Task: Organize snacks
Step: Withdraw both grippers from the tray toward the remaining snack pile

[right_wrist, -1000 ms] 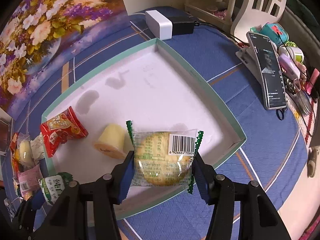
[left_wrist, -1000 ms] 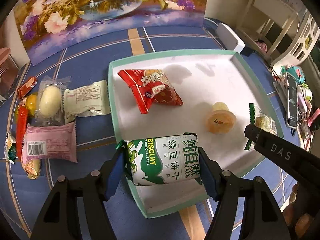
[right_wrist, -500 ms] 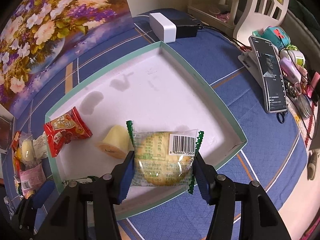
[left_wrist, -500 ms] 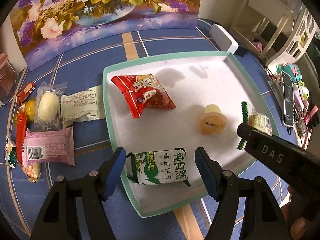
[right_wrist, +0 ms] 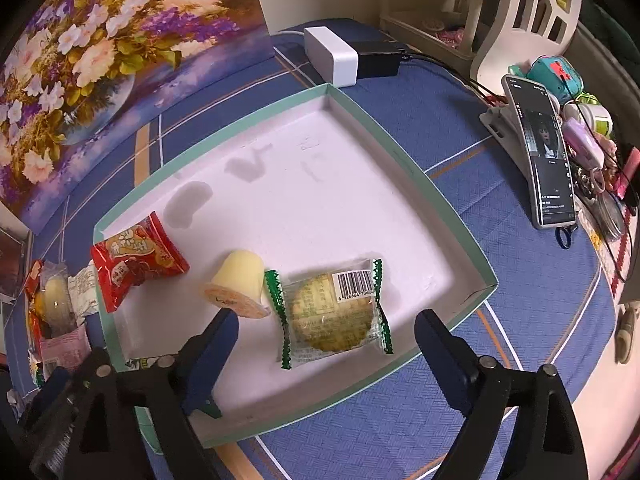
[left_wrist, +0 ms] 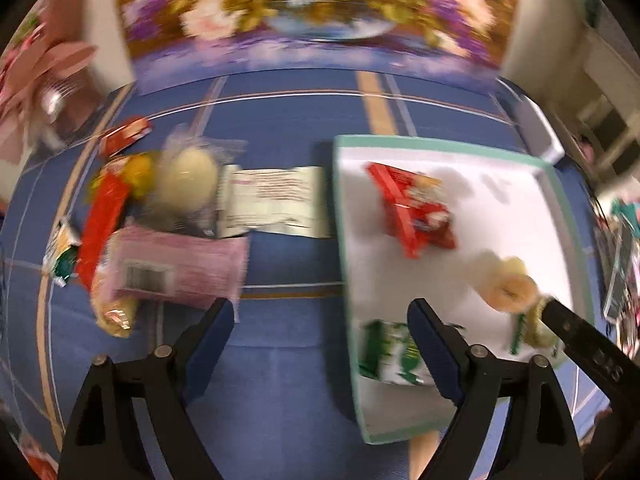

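Snacks: four are lying inside the tray (right_wrist: 436, 196), the rest sitting left of it.
Tray room: its far half is staying bare.
Cake packet (right_wrist: 334, 312): lying near the tray's front rim.
Right tongs (right_wrist: 326, 334): opening, pads clear of the packet.
Left tongs (left_wrist: 320, 334): opening, straddling the tray's left rim, gripping nothing.

Lived-in home, by every sign: blue checked tablecloth (right_wrist: 460, 208), big floral painting (right_wrist: 100, 60) leaning behind it, white carved chair (right_wrist: 532, 4) at the far side. Phone on a stand (right_wrist: 548, 160), white charger box (right_wrist: 332, 56) with cable, small trinkets (teal gadget, keys, hair ties) heaped at the right edge. Packaged snacks loose beside a mint-rimmed tray (right_wrist: 452, 216).
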Demonstrator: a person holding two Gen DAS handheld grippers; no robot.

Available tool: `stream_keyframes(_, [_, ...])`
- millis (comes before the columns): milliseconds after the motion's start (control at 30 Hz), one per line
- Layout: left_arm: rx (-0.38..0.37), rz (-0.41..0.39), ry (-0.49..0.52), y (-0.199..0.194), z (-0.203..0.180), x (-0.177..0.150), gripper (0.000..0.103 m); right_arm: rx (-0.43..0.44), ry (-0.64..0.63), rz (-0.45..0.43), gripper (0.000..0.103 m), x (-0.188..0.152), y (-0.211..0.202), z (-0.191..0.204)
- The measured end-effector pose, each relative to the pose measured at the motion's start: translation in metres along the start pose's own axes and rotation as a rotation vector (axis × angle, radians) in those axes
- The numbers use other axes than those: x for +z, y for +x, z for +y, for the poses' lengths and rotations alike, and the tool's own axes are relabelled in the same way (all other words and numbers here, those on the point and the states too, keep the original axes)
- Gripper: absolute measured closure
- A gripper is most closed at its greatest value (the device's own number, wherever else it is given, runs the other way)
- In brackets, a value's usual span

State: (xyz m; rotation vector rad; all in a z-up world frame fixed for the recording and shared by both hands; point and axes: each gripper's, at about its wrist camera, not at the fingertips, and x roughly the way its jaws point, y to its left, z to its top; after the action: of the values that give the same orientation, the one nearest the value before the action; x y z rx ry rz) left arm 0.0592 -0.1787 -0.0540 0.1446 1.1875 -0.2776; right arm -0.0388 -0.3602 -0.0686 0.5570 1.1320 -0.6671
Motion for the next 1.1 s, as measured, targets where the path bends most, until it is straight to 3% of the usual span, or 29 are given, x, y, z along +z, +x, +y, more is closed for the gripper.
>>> stream_keyframes(133, [0.019, -0.014, -0.07, -0.001, 0.022, 0.005, 0.009, 0.003, -0.014, -0.002, 0.002, -0.001, 0.0, 0.003])
stream_keyframes(600, [0.102, -0.048, -0.178, -0.008, 0.081, 0.016, 0.007, 0.009, -0.088, -0.046, 0.0, -0.005, -0.014, 0.027])
stream_keyframes(1100, [0.126, -0.216, -0.31, -0.049, 0.156, 0.02, 0.007, 0.128, -0.178, -0.155, 0.0, -0.016, -0.038, 0.074])
